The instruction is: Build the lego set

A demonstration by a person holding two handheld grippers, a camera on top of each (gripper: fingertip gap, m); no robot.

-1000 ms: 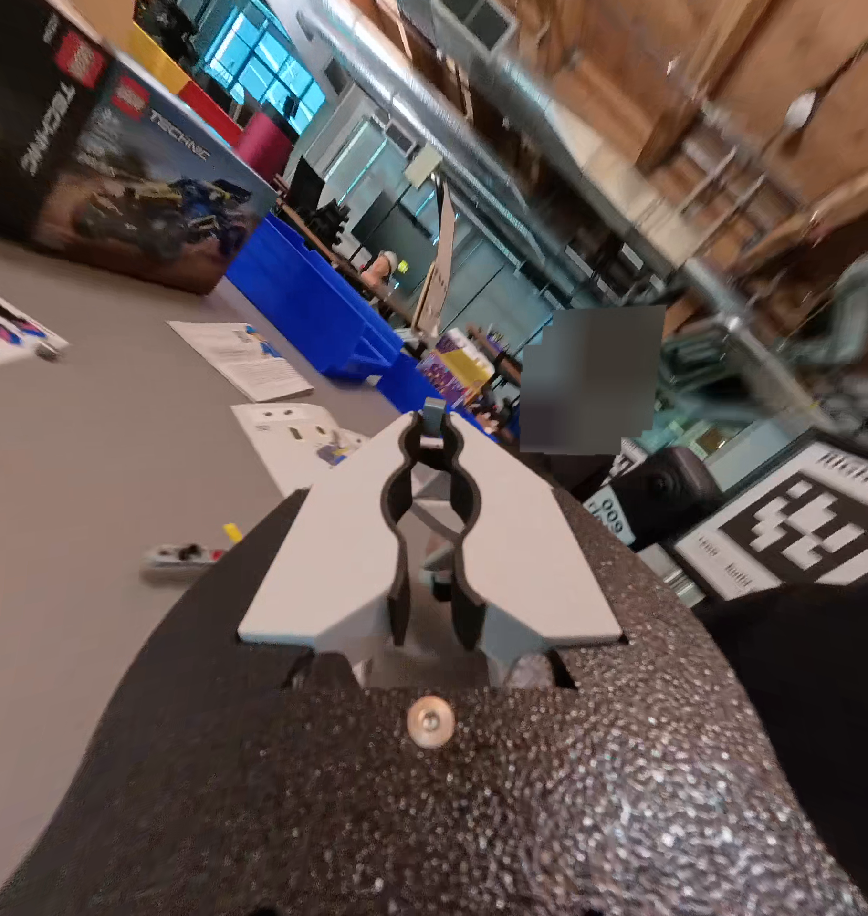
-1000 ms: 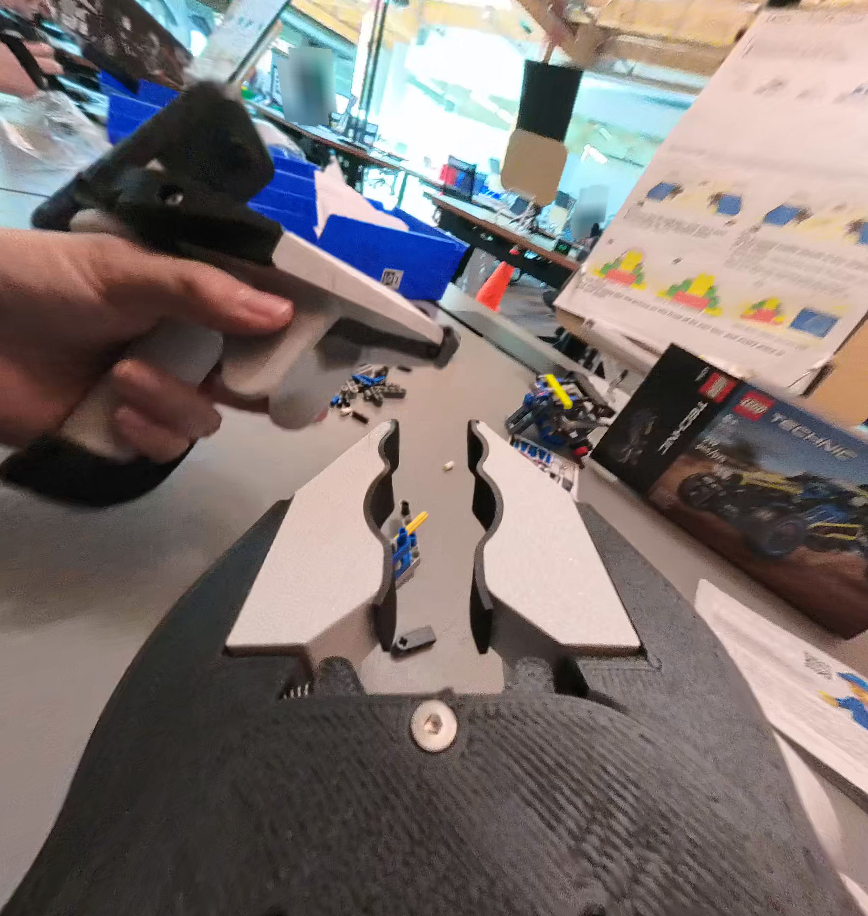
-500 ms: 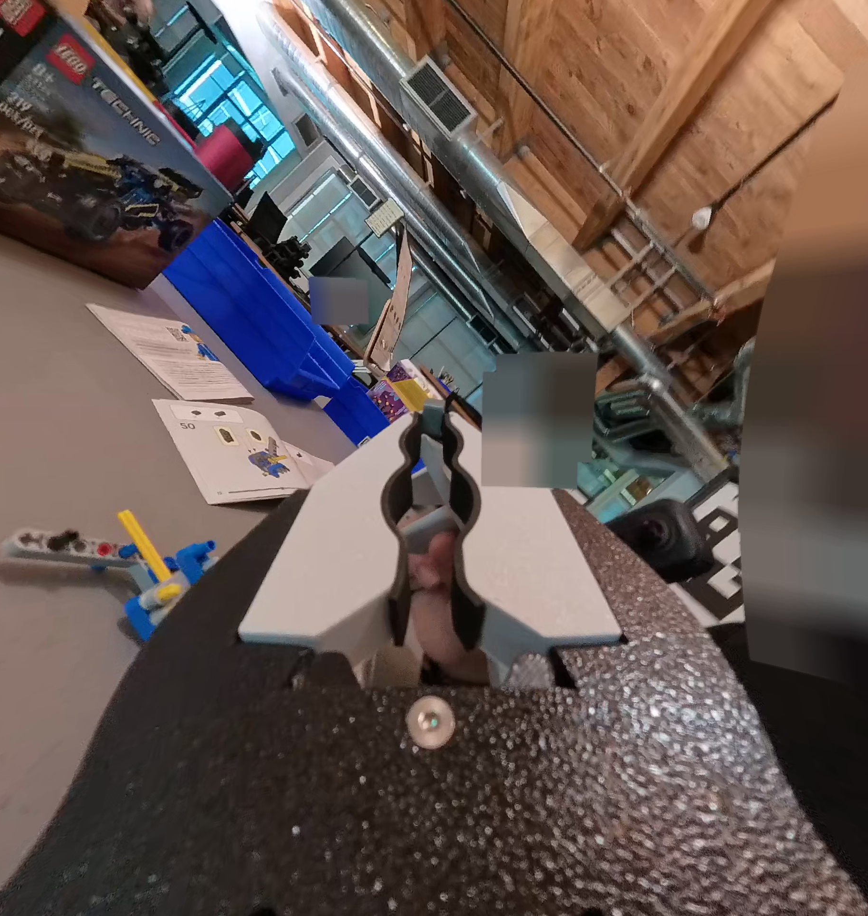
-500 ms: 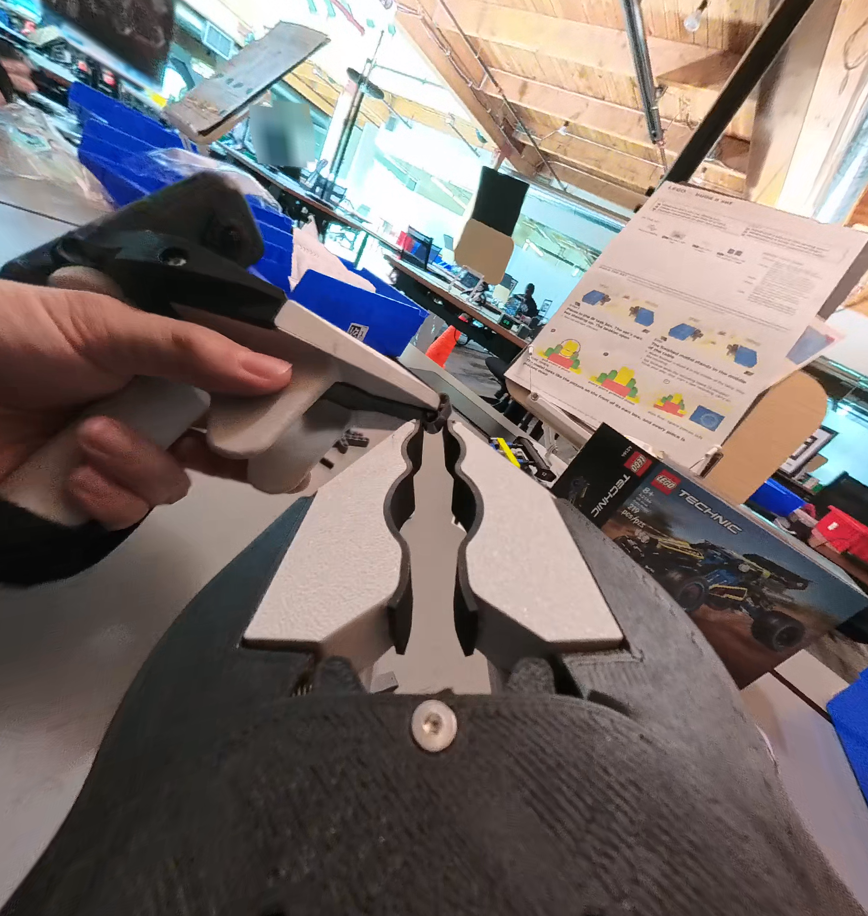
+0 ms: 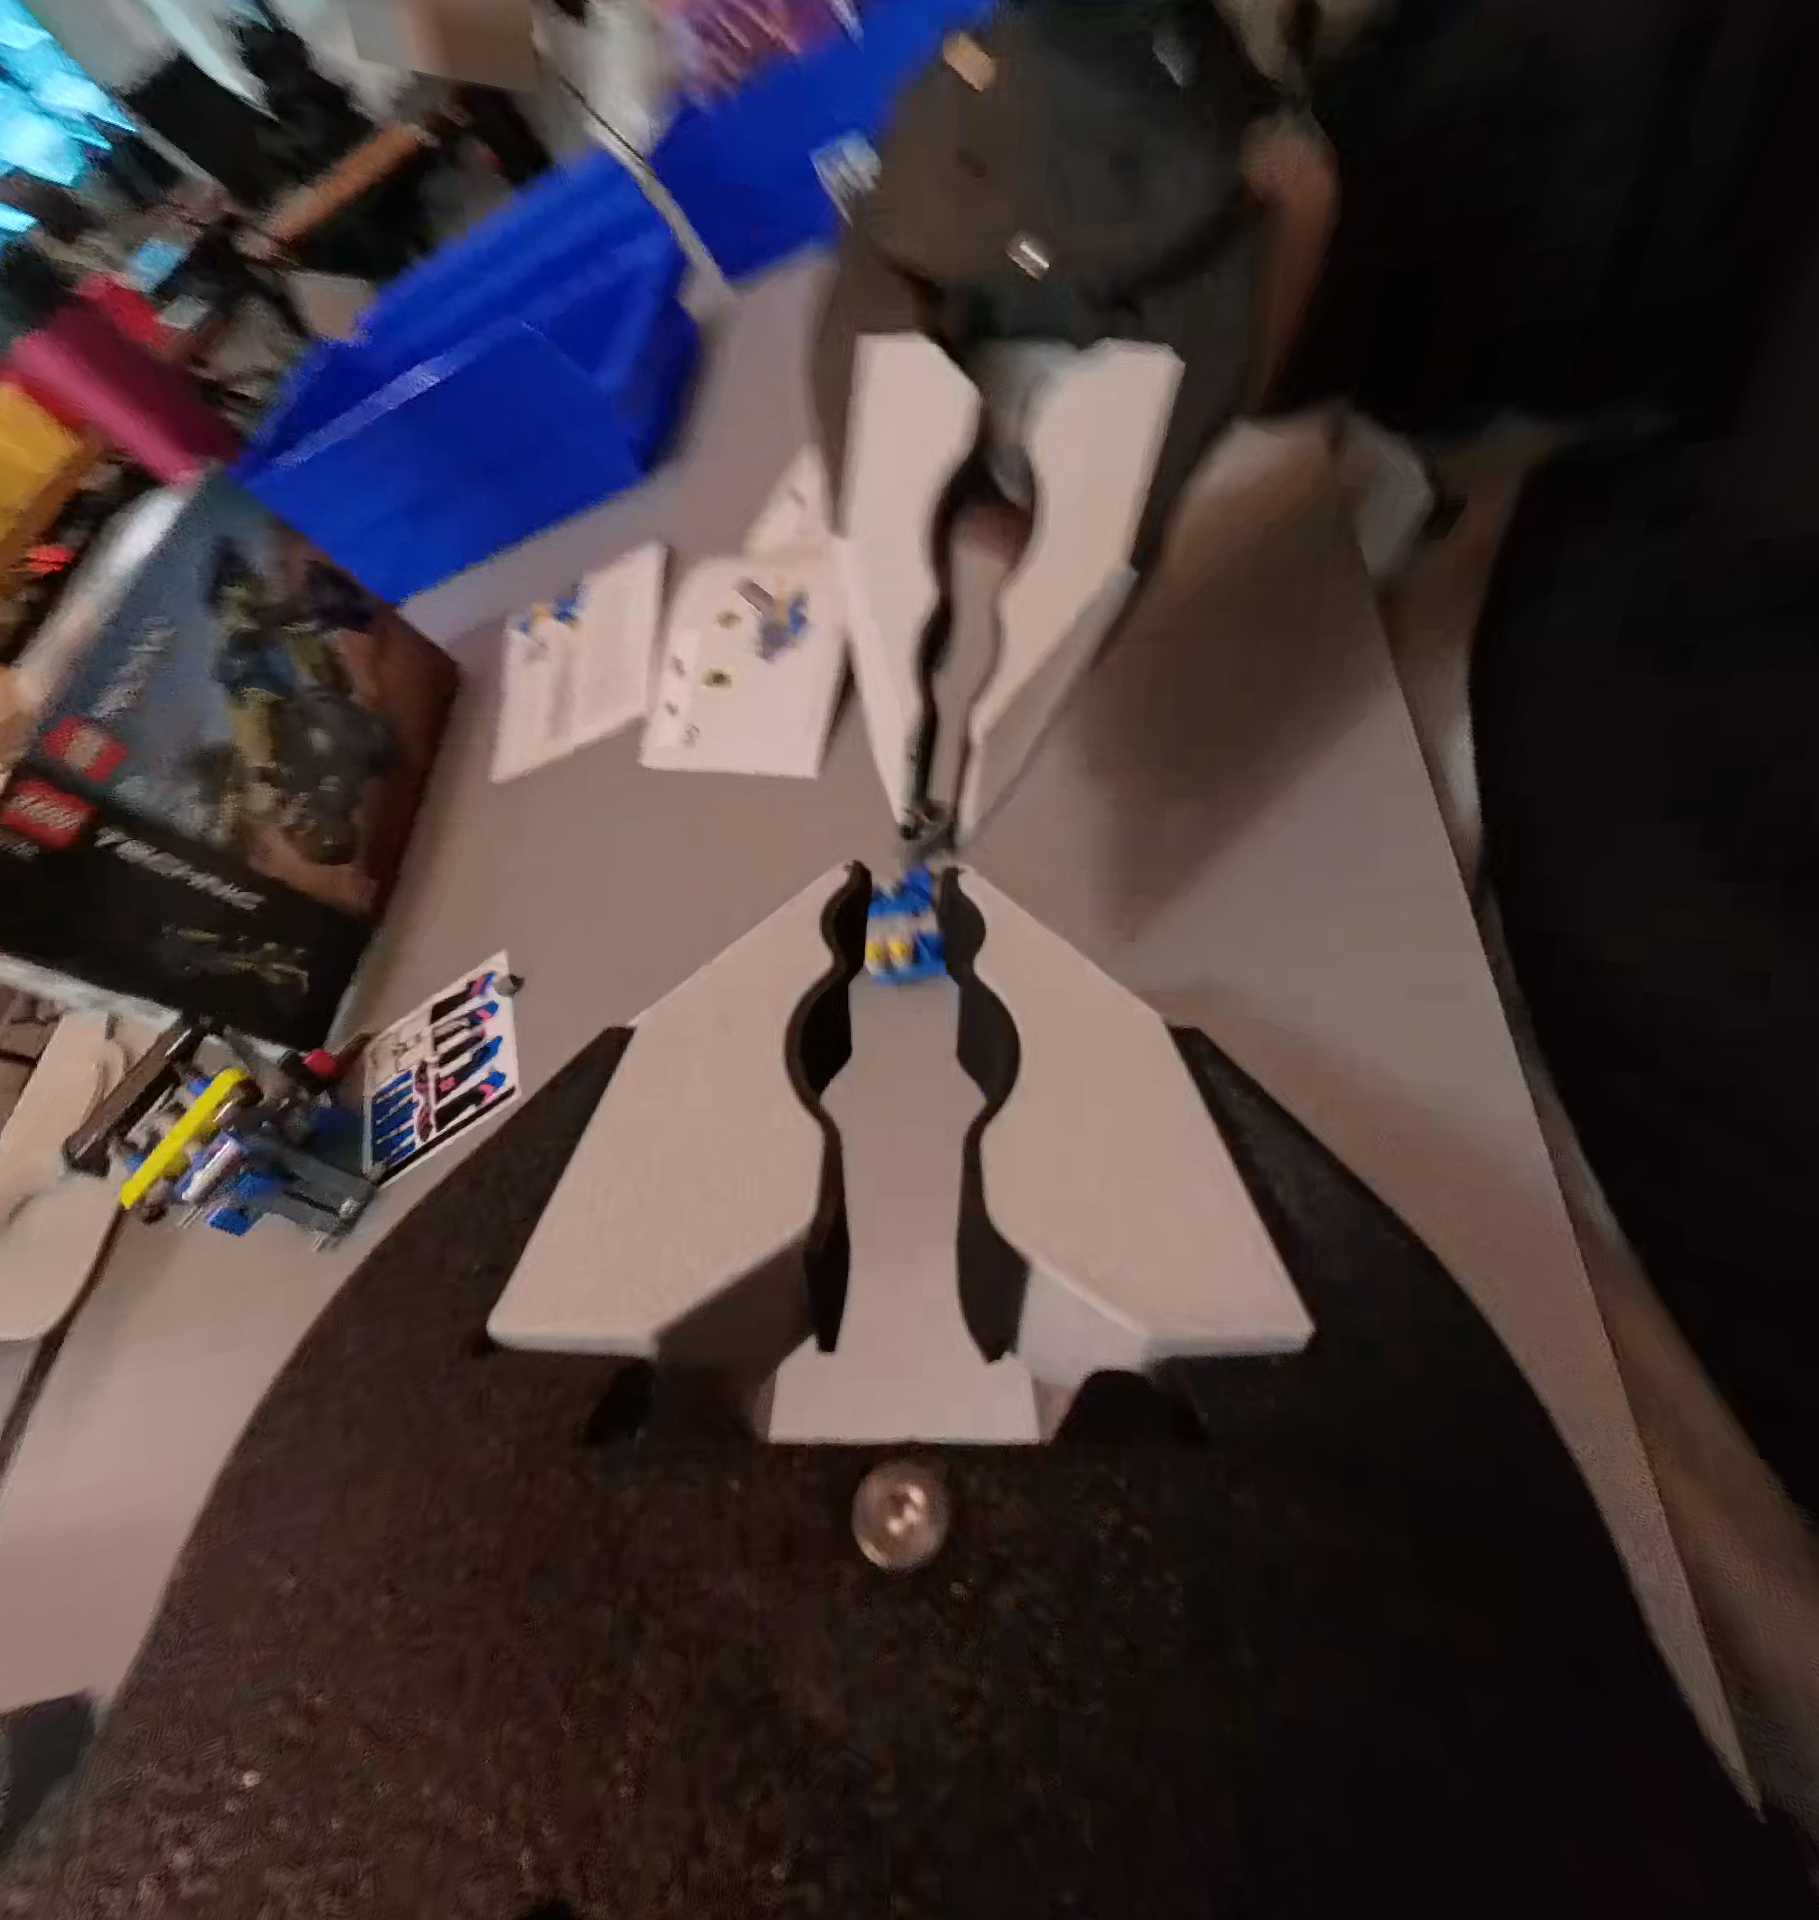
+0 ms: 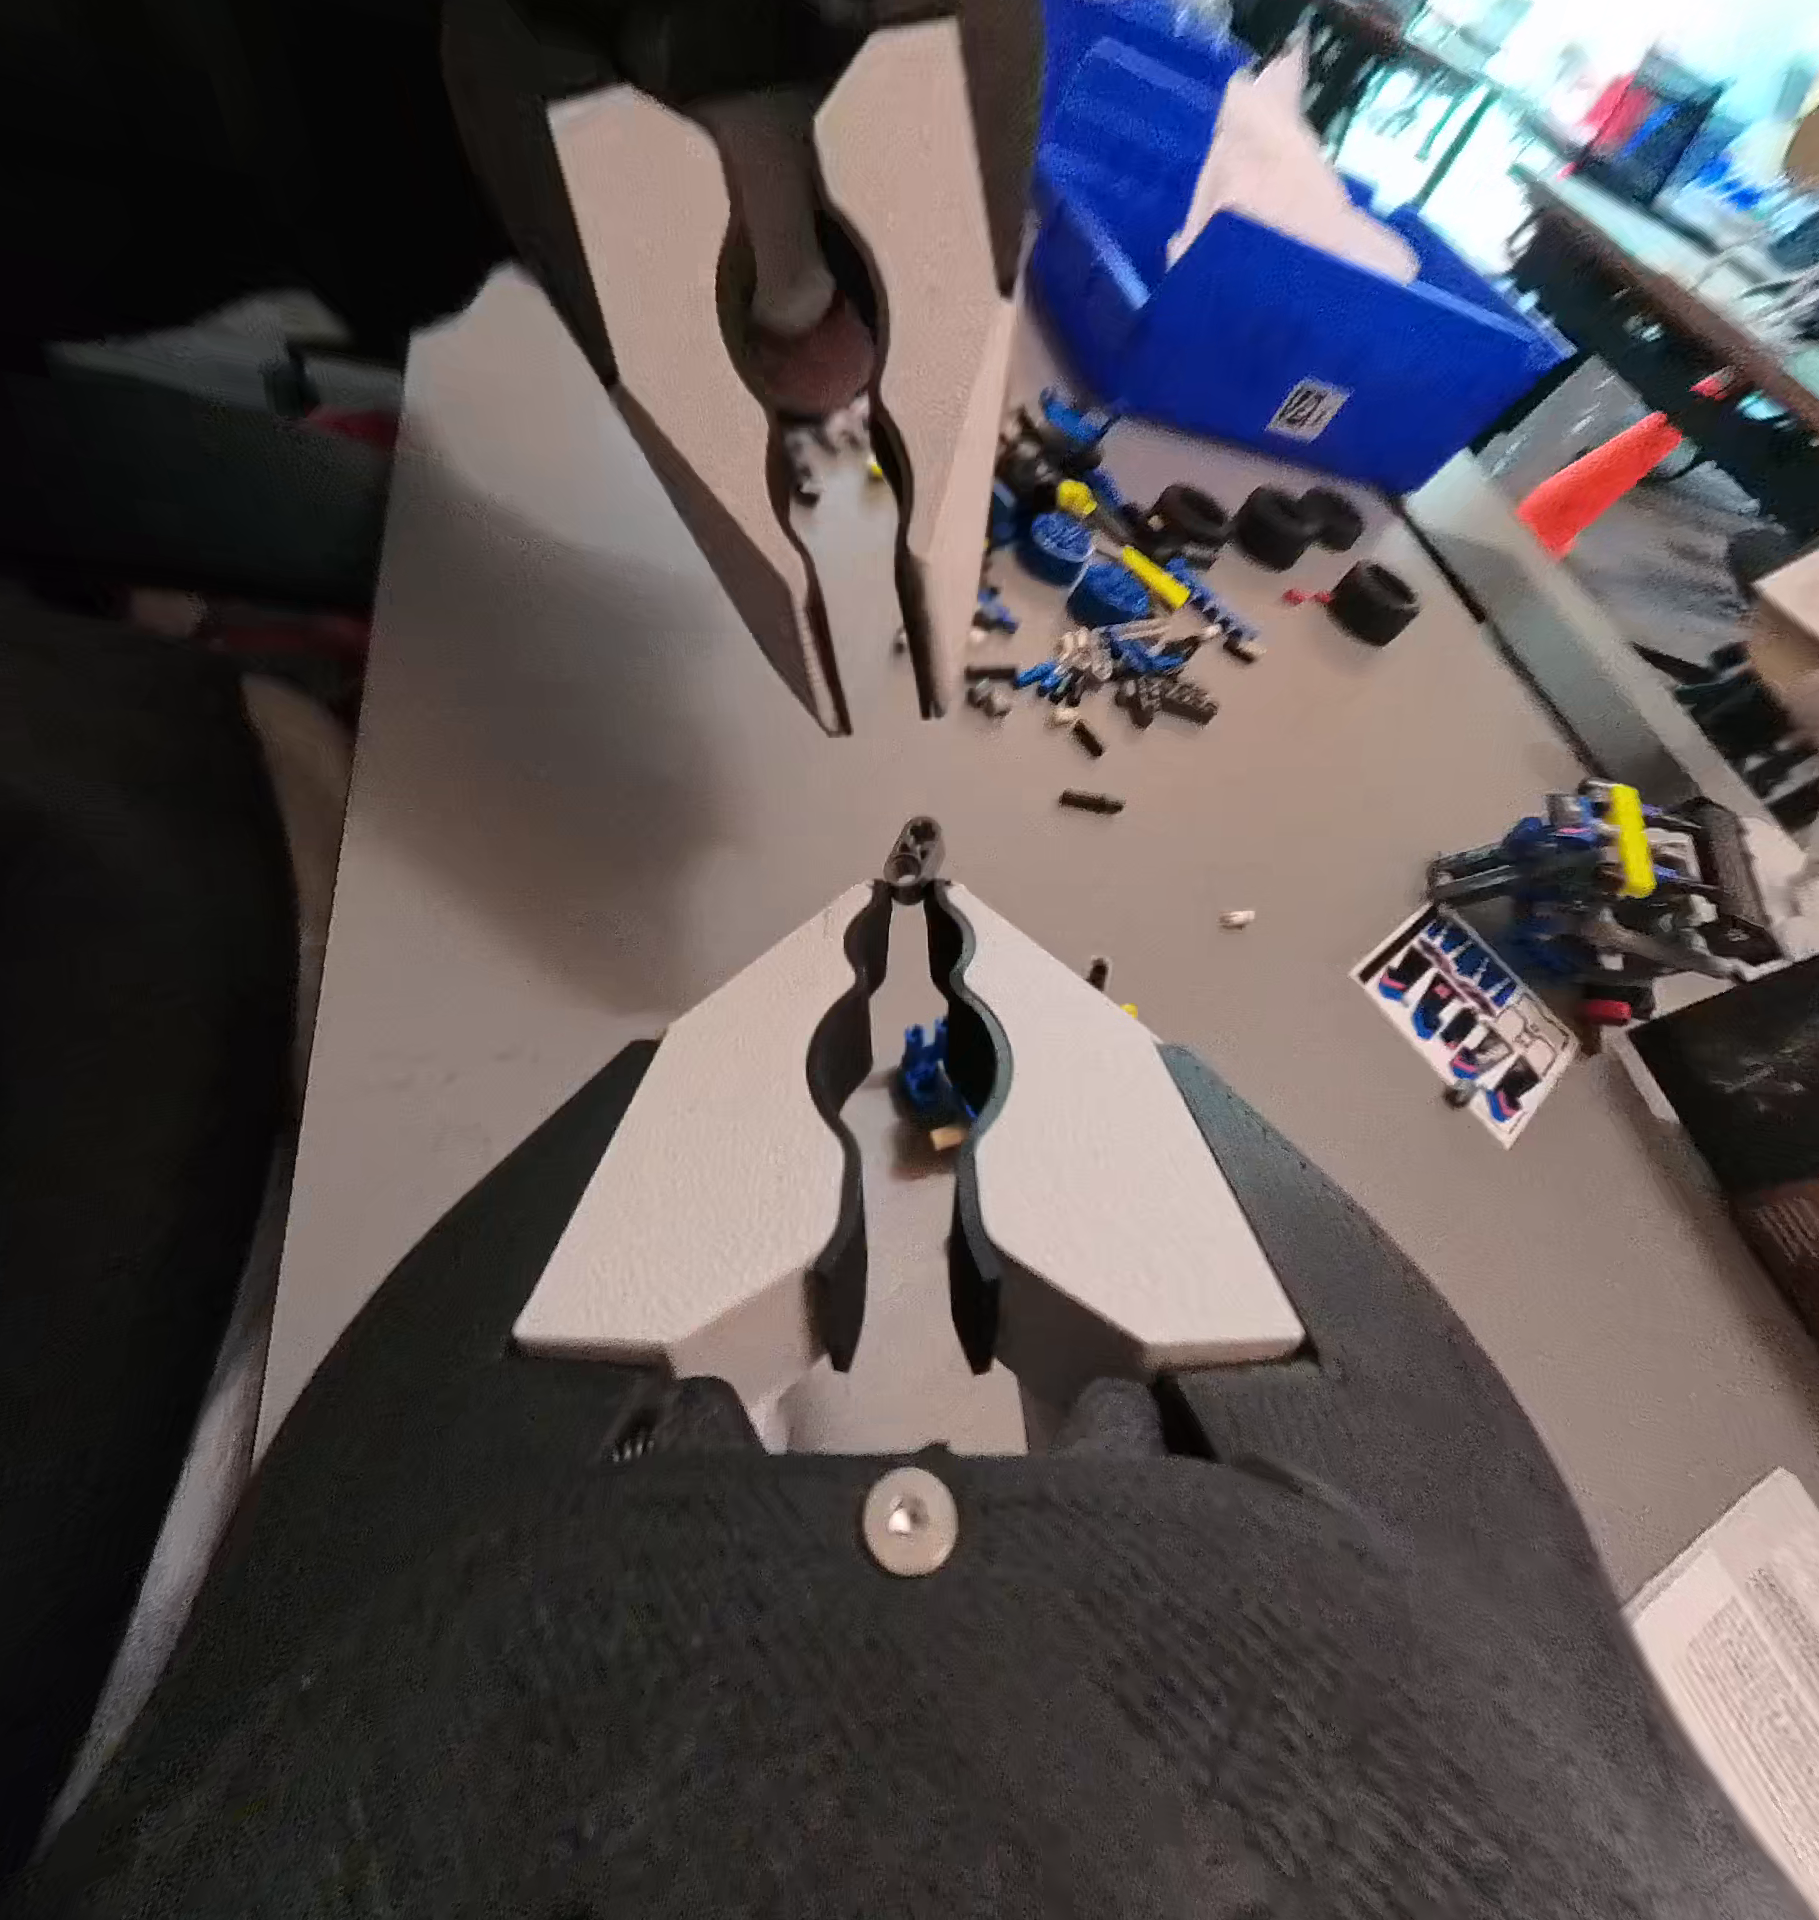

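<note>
Fingers of my right gripper (image 6: 910, 883) pinch a small black pin piece (image 6: 914, 850) at their tips. My left gripper (image 5: 905, 878) stands apart — a blue assembly (image 5: 906, 928) lies on the grey table (image 5: 1248, 935) between its tips, whether touching I cannot tell. Loose parts (image 6: 1113, 634) lie far right.

We see a grey bench (image 6: 614, 831), blue bins (image 6: 1300, 343), an orange cone (image 6: 1601, 478), black tyres (image 6: 1289, 525), a blue-and-yellow small assembly (image 5: 905, 930), a dark grey piece (image 6: 913, 852), and a sticker sheet (image 6: 1466, 1023) striped blue, pink and black on white.
</note>
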